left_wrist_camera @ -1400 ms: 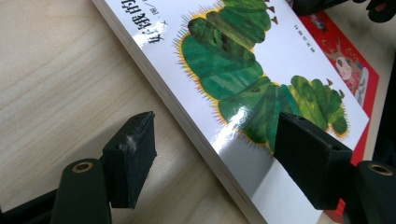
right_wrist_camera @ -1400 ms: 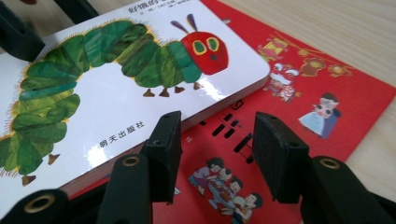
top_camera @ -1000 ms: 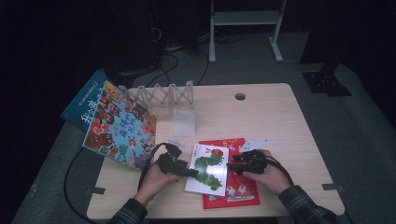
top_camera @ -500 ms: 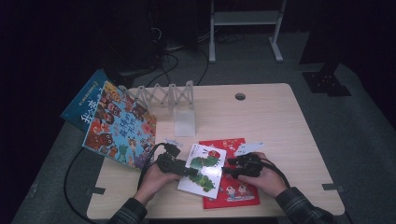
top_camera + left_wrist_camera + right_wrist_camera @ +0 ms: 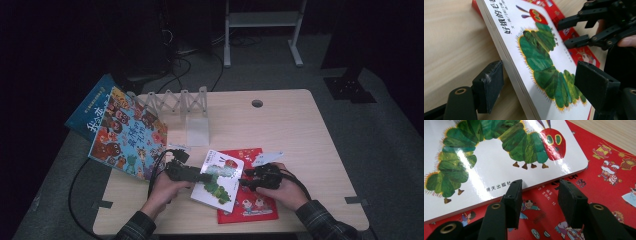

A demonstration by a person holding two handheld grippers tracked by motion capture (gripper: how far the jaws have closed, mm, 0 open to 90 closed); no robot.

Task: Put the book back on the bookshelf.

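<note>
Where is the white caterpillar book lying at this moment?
In the high view the caterpillar book lies near the table's front edge, between both grippers, partly on the red book.

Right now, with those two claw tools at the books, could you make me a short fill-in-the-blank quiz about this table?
1. The white board book shows a green ____ with a red head.
2. It lies partly on a ____ picture book.
3. The left gripper has one jaw on each side of the white book's ____.
4. Behind the books stands a white folding ____.

Missing words: caterpillar; red; edge; rack
</note>
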